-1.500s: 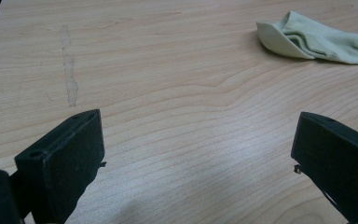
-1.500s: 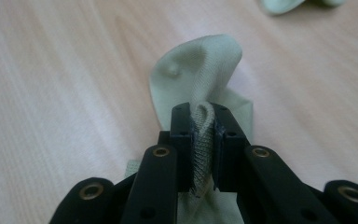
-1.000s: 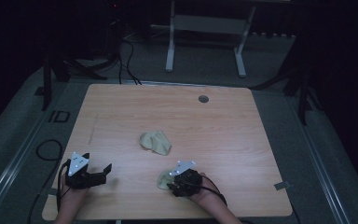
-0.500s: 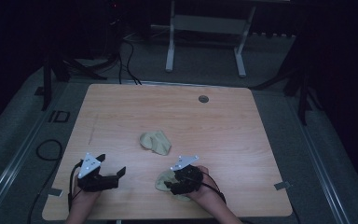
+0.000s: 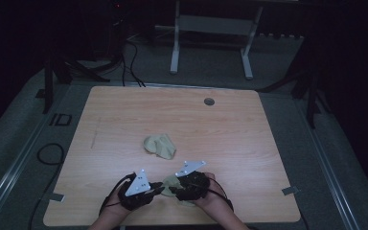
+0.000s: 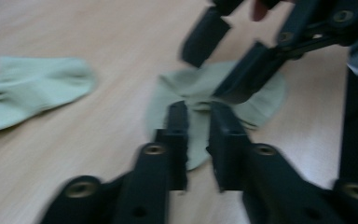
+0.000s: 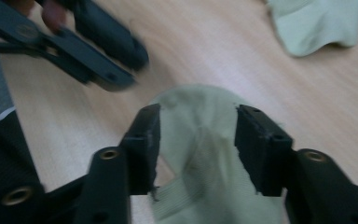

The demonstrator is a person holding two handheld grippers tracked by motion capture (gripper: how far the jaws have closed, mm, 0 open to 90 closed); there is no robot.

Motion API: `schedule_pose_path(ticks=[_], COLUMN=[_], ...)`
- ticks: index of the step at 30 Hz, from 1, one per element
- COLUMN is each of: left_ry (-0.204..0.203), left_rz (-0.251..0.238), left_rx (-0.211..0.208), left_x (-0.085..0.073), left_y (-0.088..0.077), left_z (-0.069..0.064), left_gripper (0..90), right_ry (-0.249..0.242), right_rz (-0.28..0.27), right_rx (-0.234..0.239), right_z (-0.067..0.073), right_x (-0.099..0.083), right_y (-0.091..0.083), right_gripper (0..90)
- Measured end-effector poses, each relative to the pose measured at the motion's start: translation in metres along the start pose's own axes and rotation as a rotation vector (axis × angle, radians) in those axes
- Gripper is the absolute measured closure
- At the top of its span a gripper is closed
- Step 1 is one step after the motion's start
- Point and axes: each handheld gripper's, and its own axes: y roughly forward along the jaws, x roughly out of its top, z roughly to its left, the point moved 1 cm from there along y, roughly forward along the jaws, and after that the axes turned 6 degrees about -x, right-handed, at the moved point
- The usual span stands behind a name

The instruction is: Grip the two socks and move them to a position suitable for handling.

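Left gripper pinches the near sock on the table; right gripper, jaws parted, straddles it. Second sock lies apart.

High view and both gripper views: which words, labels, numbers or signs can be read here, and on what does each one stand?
"ID": dark letters on the grey floor mat left of the table; the reading is uncertain in the dim light.
No other text shows: none on the near sock, the far sock, the left gripper or the right gripper.
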Motion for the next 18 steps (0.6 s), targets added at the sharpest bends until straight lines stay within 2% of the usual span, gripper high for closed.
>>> schedule_pose_path(ticks=[3,5,7,8,11,13,15,18], left_ry=[0.016,0.015,0.03,0.03,0.04,0.034,0.046,0.055], left_rz=[0.056,0.079,0.11,0.11,0.163,0.157,0.152,0.15], left_rx=[0.002,-0.01,-0.015,-0.015,-0.021,-0.026,-0.033,-0.041], left_x=[-0.001,-0.002,-0.003,-0.003,-0.003,-0.002,-0.003,-0.003], left_y=[0.01,0.015,0.021,0.021,0.031,0.032,0.033,0.033], left_z=[0.003,0.005,0.007,0.007,0.01,0.011,0.012,0.014], left_gripper=[89.1,89.2,89.3,89.3,89.3,89.3,89.5,89.5], right_ry=[-0.008,-0.005,-0.013,-0.013,-0.029,-0.033,-0.037,-0.019], right_rz=[0.026,0.047,0.063,0.063,0.102,0.105,0.11,0.086], right_rx=[0.0,-0.004,-0.007,-0.007,-0.02,-0.021,-0.012,-0.004], right_z=[0.002,0.003,0.004,0.004,0.004,0.003,0.002,-0.003], right_x=[-0.004,-0.006,-0.008,-0.008,-0.011,-0.011,-0.01,-0.007], right_y=[0.007,0.012,0.016,0.016,0.02,0.019,0.017,0.008], right_gripper=[55.0,58.2,62.0,62.0,73.5,80.6,82.3,82.8])
